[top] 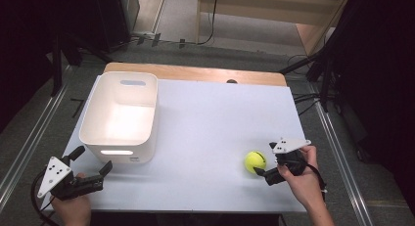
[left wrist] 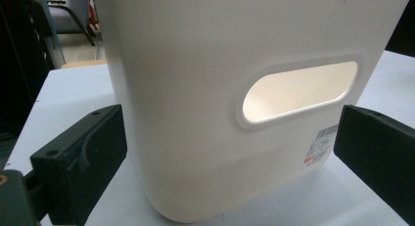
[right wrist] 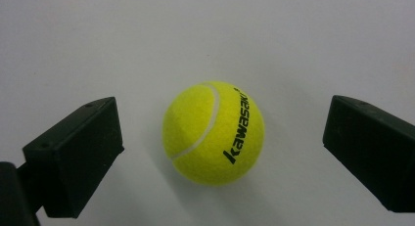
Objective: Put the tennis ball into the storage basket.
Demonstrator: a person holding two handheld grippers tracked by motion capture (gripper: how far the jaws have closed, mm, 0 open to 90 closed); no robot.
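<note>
— On white tabletop [top: 210, 128], near right edge: yellow felt tennis ball [top: 255, 161], between spread jaws of right gripper [top: 263, 159], untouched.

— Left gripper [top: 93, 160]? Jaws wide apart too, facing white plastic bin [top: 120, 119].

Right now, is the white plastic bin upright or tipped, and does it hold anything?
Upright and empty: the white plastic bin stands with its mouth facing up, with only its bare floor showing inside.

Left gripper [top: 90, 160] and right gripper [top: 265, 160] low, well apart, jaws wide.
</note>
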